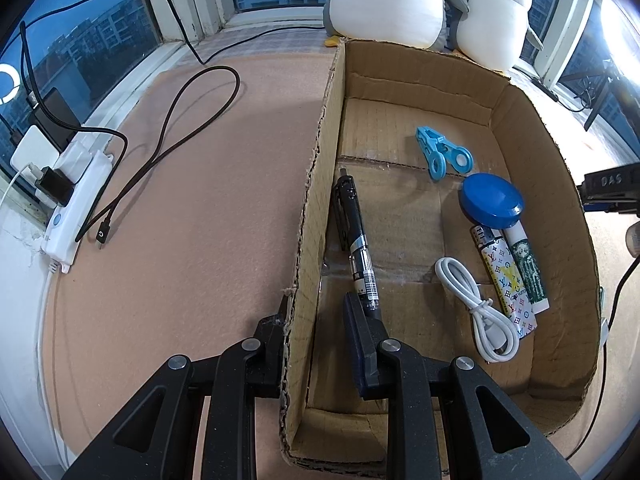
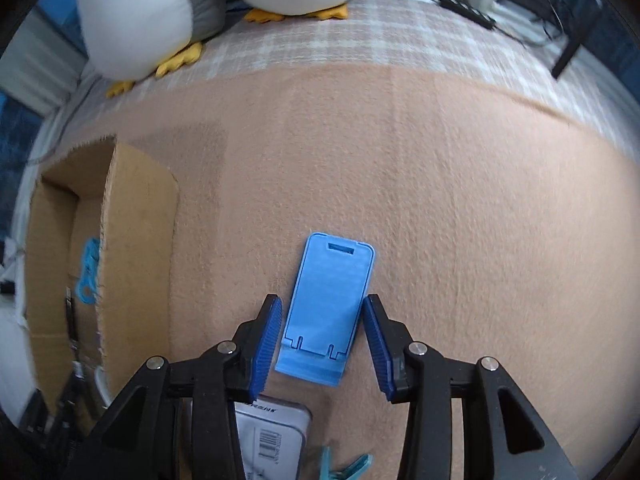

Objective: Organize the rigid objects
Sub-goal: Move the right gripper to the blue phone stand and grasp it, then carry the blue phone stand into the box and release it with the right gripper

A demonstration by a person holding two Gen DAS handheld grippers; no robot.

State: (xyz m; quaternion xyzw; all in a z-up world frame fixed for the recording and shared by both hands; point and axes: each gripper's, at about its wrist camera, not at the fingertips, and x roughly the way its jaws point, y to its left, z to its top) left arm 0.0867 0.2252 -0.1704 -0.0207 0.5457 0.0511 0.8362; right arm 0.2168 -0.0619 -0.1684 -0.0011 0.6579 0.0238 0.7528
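Note:
A cardboard box (image 1: 532,184) lies on the pink felt mat; it holds a black pen (image 1: 354,236), a blue clip (image 1: 442,152), a blue round lid (image 1: 492,200), a patterned lighter (image 1: 508,280), a green-white tube (image 1: 528,268) and a white cable (image 1: 476,304). My left gripper (image 1: 316,320) straddles the box's left wall (image 1: 316,208), one finger outside, one inside, shut on the wall. My right gripper (image 2: 322,320) is open around the near end of a light-blue flat phone stand (image 2: 328,304) lying on the mat. The box also shows at left in the right wrist view (image 2: 136,248).
A white power strip (image 1: 76,200) with chargers and black cables (image 1: 168,132) lies at the mat's left. Two plush penguins (image 1: 496,12) sit behind the box. A white labelled pack (image 2: 272,440) and a teal clip (image 2: 344,468) lie beneath my right gripper.

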